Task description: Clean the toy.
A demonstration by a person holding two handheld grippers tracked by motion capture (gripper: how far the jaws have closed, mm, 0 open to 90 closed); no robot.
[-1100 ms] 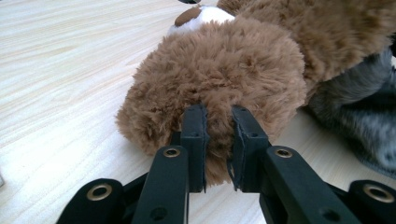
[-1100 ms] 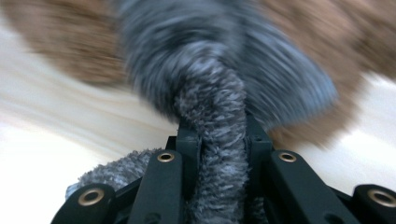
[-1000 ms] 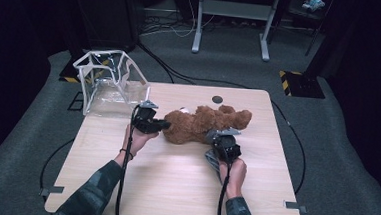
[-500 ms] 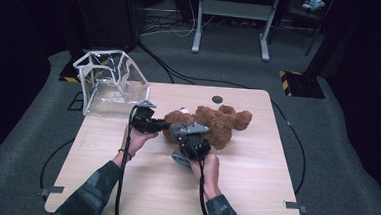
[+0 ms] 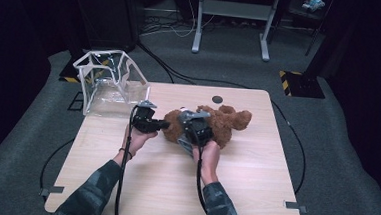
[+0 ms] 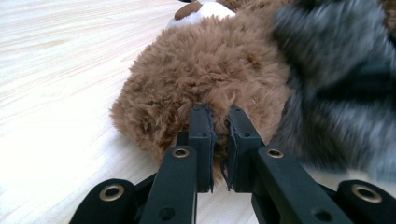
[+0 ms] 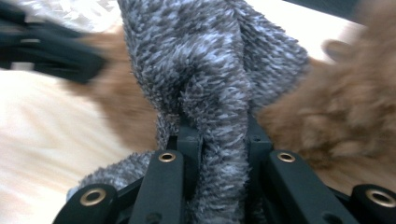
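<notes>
Now left gripper (image 6: 217, 112) pinches fluffy brown teddy bear (image 6: 205, 70); right gripper (image 7: 219, 135) clamps grey knit cloth (image 7: 210, 60).

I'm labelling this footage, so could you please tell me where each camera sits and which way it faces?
High view: above the person's side of the table, looking forward and down; both forearms, the left gripper and the right gripper show.
Left gripper view: rides on the left gripper, looking along its jaws, pinched on the teddy's fur.
Right gripper view: rides on the right gripper, its jaws shut on a grey cloth.
Shared: both gripper views show teddy and cloth.
</notes>
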